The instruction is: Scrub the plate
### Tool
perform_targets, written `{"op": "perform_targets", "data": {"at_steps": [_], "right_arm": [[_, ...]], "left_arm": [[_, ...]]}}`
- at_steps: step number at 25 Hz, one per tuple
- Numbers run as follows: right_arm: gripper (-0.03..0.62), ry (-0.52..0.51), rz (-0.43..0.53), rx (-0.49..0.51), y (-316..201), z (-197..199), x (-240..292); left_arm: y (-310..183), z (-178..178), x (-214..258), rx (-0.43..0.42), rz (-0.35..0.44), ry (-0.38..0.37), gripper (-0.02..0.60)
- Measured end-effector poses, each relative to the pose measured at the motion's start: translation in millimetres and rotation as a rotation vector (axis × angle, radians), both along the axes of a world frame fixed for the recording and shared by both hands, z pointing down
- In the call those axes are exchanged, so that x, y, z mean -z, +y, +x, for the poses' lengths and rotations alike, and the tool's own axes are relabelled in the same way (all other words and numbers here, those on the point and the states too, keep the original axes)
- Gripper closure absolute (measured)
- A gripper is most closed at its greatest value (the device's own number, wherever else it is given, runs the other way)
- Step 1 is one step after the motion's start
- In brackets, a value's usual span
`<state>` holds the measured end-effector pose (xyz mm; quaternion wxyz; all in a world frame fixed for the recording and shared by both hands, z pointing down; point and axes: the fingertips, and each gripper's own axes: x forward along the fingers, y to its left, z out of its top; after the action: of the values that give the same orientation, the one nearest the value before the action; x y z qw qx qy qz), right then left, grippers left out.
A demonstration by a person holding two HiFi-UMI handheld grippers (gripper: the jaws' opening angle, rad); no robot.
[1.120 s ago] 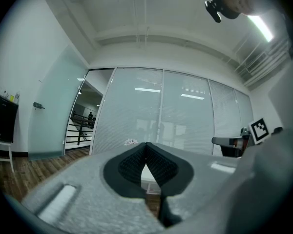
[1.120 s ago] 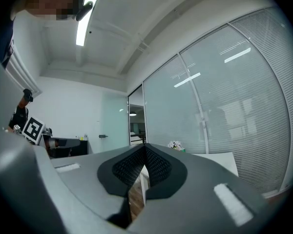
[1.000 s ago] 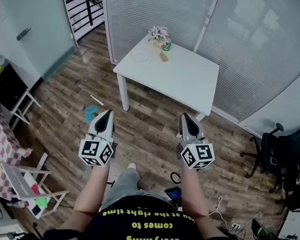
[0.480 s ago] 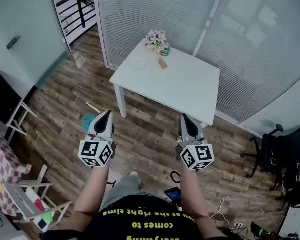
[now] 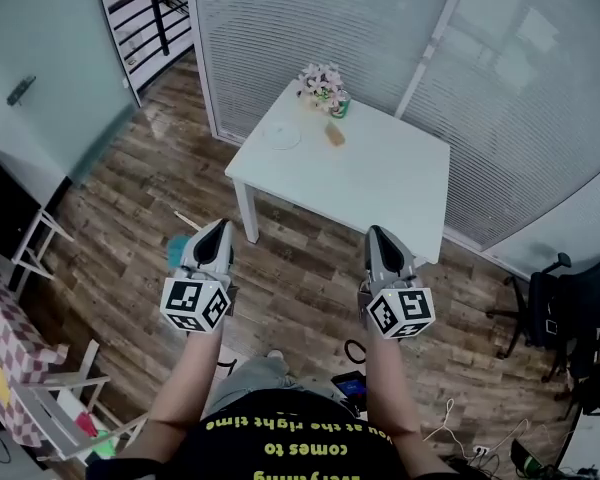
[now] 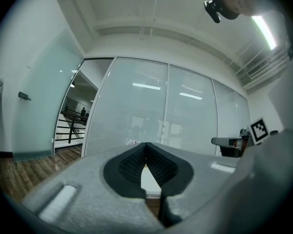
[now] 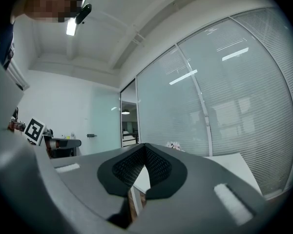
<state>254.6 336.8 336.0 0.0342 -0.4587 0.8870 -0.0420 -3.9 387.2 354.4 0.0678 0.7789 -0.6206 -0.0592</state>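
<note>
Far ahead, a pale round plate (image 5: 280,136) lies near the left corner of a white table (image 5: 380,183). A small tan scrubbing pad (image 5: 332,136) rests beside it. My left gripper (image 5: 218,226) and right gripper (image 5: 376,233) are held level over the wooden floor, well short of the table. Both are shut with nothing between their jaws. In the left gripper view the closed tips (image 6: 146,144) point at the table (image 6: 150,180). From the right gripper view, the closed tips (image 7: 145,145) point toward the table top (image 7: 229,167).
A bunch of flowers (image 5: 322,80) and a green cup (image 5: 340,106) stand at the table's back edge. Frosted glass walls (image 5: 310,18) rise behind the table. A black office chair (image 5: 565,313) sits at right, a folding rack (image 5: 35,243) at left, and cables (image 5: 450,413) lie on the floor.
The person has walked forward toward the table, carrying both grippers along. The furniture on the left has slid back out of view. Both grippers stayed shut.
</note>
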Motion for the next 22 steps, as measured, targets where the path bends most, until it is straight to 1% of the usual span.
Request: {"op": "perform_targets", "data": {"at_steps": [5,12,20,22], "right_arm": [[0.588,0.006,-0.003,-0.009,-11,-6,-2],[0.588,0.006,-0.011,-0.002,-16,-19,-5],[0.588,-0.001,-0.017,0.006,-36,-29,-10],[0.588,-0.003,-0.017,0.01,-43,-33,-11]], "left_arm": [[-12,-8,-5,-0.012,-0.009,0.004,0.581],[-15,-16,-7,-0.013,-0.015,0.007,0.581],[-26,-27,-14,0.001,-0.03,0.014,0.581],[-30,-31,-14,0.005,-0.028,0.006,0.581]]}}
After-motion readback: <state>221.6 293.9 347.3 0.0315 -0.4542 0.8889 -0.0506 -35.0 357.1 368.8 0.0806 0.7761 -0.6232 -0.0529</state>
